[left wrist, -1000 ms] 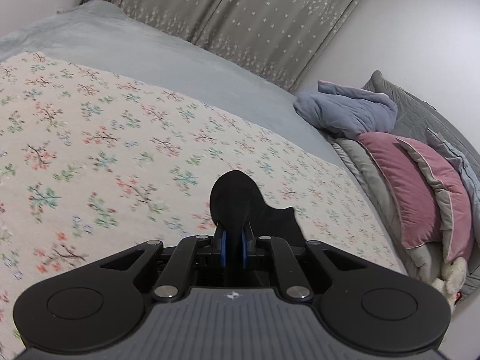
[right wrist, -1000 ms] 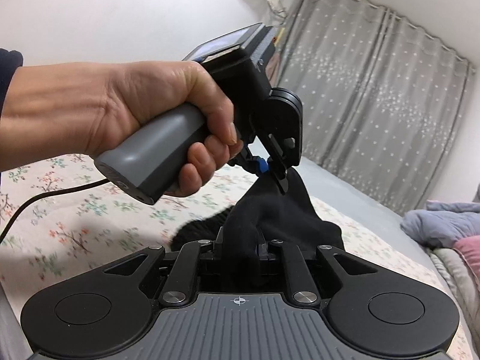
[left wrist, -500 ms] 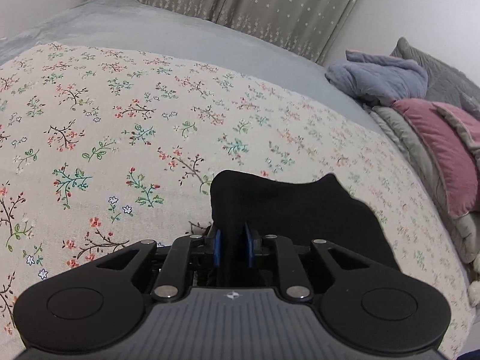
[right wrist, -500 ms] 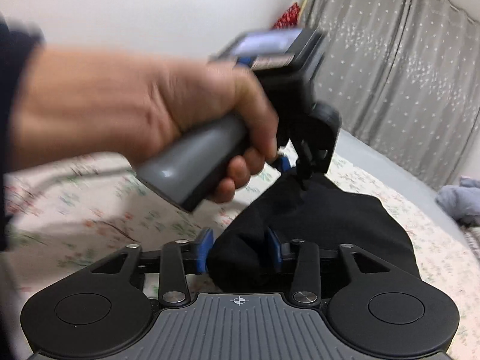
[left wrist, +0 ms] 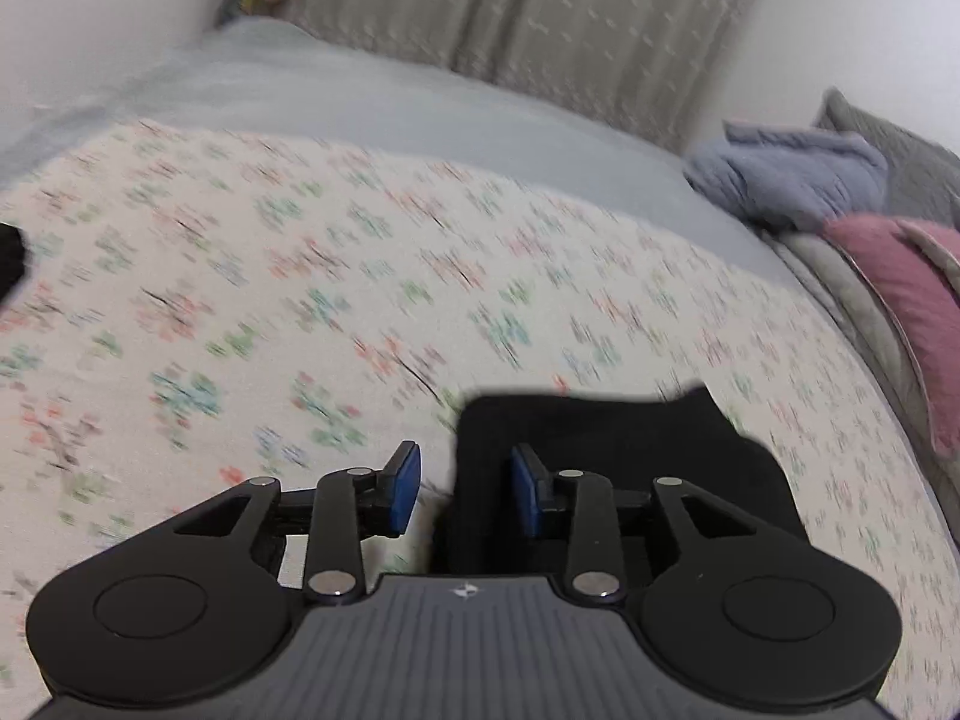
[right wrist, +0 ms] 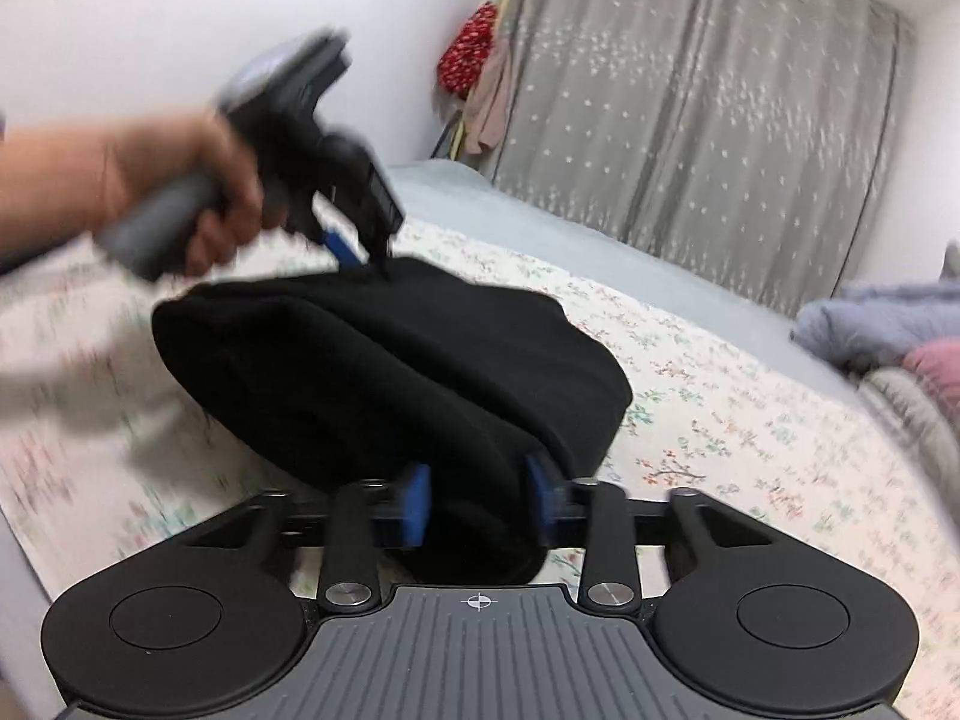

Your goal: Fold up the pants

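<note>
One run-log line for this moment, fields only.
left gripper: open, at pants edge | right gripper: open around pants fold | black pants: bunched on floral sheet

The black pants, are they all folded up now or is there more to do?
Nearly done, it seems. The black pants already lie as a thick bundle on the flowery bedspread. Both grippers are open: the left gripper is beside the cloth edge, and the right gripper has cloth between its spread jaws without squeezing. Left to do: probably pull away, maybe smooth the bundle.
</note>
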`<action>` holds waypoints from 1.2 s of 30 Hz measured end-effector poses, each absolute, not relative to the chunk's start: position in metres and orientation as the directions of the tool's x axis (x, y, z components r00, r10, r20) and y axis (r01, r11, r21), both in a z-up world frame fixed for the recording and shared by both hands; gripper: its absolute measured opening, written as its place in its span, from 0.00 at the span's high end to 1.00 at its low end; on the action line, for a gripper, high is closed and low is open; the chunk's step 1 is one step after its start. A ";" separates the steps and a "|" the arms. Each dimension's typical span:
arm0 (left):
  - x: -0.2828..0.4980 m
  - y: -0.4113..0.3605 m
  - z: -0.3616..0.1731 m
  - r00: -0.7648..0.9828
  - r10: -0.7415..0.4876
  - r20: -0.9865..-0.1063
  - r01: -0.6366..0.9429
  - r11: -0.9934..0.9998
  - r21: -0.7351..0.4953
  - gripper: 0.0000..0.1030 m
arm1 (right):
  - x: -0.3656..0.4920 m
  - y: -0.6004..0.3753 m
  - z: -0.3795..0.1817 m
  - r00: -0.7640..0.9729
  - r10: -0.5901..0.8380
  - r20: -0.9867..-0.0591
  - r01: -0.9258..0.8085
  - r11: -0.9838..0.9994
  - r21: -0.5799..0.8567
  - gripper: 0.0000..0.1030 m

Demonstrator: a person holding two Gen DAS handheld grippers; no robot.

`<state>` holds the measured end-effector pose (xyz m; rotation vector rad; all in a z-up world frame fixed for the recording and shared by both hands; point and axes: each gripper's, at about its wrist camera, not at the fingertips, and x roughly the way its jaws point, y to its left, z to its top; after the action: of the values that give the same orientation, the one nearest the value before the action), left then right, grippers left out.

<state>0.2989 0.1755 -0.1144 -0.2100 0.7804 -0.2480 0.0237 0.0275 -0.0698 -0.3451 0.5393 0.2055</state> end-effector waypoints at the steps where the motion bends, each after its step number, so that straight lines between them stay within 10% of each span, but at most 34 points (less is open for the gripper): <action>1: 0.296 0.180 -0.107 0.693 -0.285 -0.662 0.123 0.952 -0.282 0.50 | 0.022 0.031 -0.071 0.844 0.091 -0.529 -0.277 0.918 -0.283 0.76; 8: 0.242 0.126 -0.085 0.671 -0.461 -0.581 0.468 0.871 -0.150 0.49 | 0.010 0.049 -0.080 0.837 0.047 -0.546 -0.318 0.852 -0.415 0.85; 11: 0.257 0.095 -0.118 0.615 -0.332 -0.715 0.401 0.913 -0.080 0.50 | 0.002 0.059 -0.093 0.815 0.032 -0.579 -0.380 0.784 -0.491 0.88; 25: 0.263 0.092 -0.120 0.621 -0.333 -0.710 0.379 0.920 -0.100 0.48 | 0.001 0.051 -0.093 0.821 0.029 -0.571 -0.376 0.780 -0.501 0.88; 30: 0.264 0.088 -0.120 0.626 -0.319 -0.712 0.363 0.927 -0.096 0.48 | 0.010 0.052 -0.094 0.850 -0.002 -0.527 -0.333 0.773 -0.540 0.71; 36: 0.264 0.085 -0.121 0.637 -0.291 -0.714 0.332 0.939 -0.087 0.46 | 0.009 0.055 -0.112 0.798 0.018 -0.602 -0.391 0.776 -0.495 0.89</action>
<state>0.2637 0.0852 -0.1208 0.0539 0.8055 -0.3561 0.0093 0.0549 -0.1125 -0.6523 0.6143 0.2367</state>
